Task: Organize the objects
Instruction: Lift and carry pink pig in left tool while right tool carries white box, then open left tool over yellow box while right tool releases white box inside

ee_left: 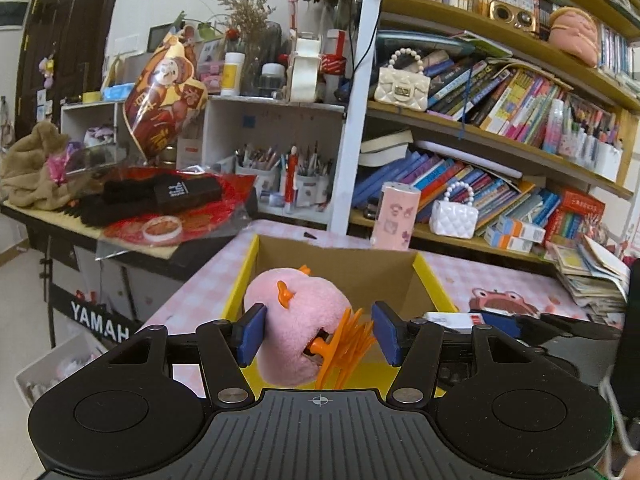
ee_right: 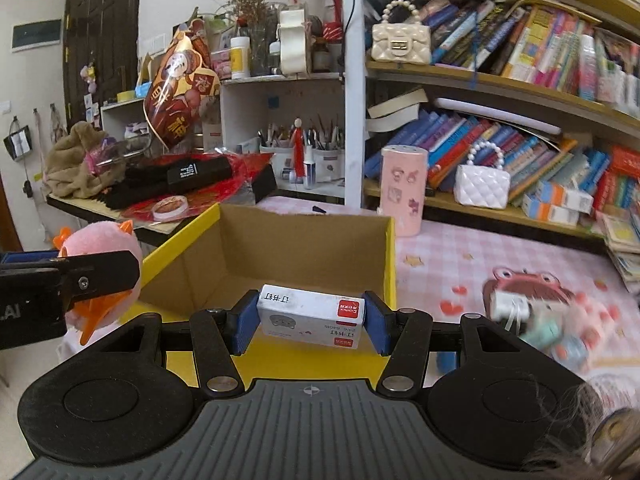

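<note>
My left gripper (ee_left: 319, 334) is shut on a pink plush toy (ee_left: 296, 312) with orange spiky trim, held just above the near edge of an open yellow cardboard box (ee_left: 436, 284). In the right wrist view, my right gripper (ee_right: 310, 322) is shut on a small white staple box (ee_right: 312, 314) with a red end, held lengthwise between the blue pads over the near rim of the same yellow box (ee_right: 390, 264). That box's brown inside looks bare. The plush toy (ee_right: 100, 244) and a left finger show at the far left.
The box stands on a pink checked tablecloth (ee_right: 440, 256). Behind it are a pink cylinder (ee_right: 402, 192), a white quilted purse (ee_right: 482, 188) and crowded bookshelves. Small blurred toys (ee_right: 552, 332) lie to the right. A cluttered Yamaha keyboard (ee_left: 100, 324) stands on the left.
</note>
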`<state>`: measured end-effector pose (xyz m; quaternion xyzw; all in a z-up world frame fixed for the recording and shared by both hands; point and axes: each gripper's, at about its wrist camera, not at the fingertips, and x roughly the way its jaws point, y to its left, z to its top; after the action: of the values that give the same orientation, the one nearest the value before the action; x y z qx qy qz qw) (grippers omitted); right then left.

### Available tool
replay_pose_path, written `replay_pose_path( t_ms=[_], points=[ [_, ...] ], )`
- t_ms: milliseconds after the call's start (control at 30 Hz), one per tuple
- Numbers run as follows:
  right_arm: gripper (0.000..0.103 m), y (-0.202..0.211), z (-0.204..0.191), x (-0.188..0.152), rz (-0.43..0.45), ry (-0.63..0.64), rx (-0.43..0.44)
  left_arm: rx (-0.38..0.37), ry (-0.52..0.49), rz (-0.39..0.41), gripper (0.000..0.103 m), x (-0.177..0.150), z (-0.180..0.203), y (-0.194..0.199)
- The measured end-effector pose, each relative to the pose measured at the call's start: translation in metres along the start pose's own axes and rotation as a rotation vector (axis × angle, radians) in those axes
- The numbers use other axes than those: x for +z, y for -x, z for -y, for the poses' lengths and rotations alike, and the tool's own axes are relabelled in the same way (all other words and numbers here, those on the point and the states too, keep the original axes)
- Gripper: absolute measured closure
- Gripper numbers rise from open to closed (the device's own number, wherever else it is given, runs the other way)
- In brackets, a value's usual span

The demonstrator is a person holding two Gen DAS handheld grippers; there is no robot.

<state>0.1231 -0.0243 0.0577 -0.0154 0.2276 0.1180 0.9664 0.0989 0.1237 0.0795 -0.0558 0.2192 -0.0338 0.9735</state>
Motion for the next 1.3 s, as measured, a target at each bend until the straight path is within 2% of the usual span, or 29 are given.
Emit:
replay_pose_path(
  t_ms=[267, 533, 700, 967, 1000, 1033, 1067, 1100, 1133, 1233, 1300],
  points=[
    [0.051, -0.077, -0.001, 0.010, -0.111, 0.131, 0.072, 0.000, 0.010, -0.071, 0.046, 0.010, 0.004, -0.068],
    [0.051, -0.129, 0.010, 0.024, -0.275, 0.301, 0.200, 0.008, 0.012, -0.180, 0.046, 0.002, 0.005, -0.123],
    [0.051, -0.151, 0.015, 0.026, -0.362, 0.427, 0.211, 0.019, 0.017, -0.236, 0.046, -0.002, 0.004, -0.146],
    [0.051, -0.159, 0.010, 0.023, -0.395, 0.508, 0.189, 0.025, 0.037, -0.281, 0.045, -0.005, 0.002, -0.160],
    [0.050, -0.159, 0.010, 0.023, -0.394, 0.508, 0.189, 0.024, 0.045, -0.279, 0.045, -0.005, 0.001, -0.160],
    [0.045, -0.158, 0.010, 0.024, -0.386, 0.504, 0.191, 0.022, 0.055, -0.276, 0.044, -0.004, 0.001, -0.160],
    [0.037, -0.156, 0.011, 0.025, -0.371, 0.501, 0.191, 0.018, 0.066, -0.272, 0.043, -0.003, 0.000, -0.158],
    [0.034, -0.153, 0.011, 0.026, -0.353, 0.493, 0.193, 0.009, 0.077, -0.265, 0.041, -0.001, -0.001, -0.156],
    [0.030, -0.151, 0.012, 0.027, -0.333, 0.483, 0.193, -0.009, 0.089, -0.257, 0.034, 0.001, -0.002, -0.154],
    [0.028, -0.141, 0.014, 0.030, -0.275, 0.473, 0.173, -0.045, 0.095, -0.202, 0.020, 0.011, 0.000, -0.138],
    [0.028, -0.125, 0.018, 0.035, -0.217, 0.453, 0.177, -0.049, 0.068, -0.140, 0.019, 0.018, 0.004, -0.122]
  ],
)
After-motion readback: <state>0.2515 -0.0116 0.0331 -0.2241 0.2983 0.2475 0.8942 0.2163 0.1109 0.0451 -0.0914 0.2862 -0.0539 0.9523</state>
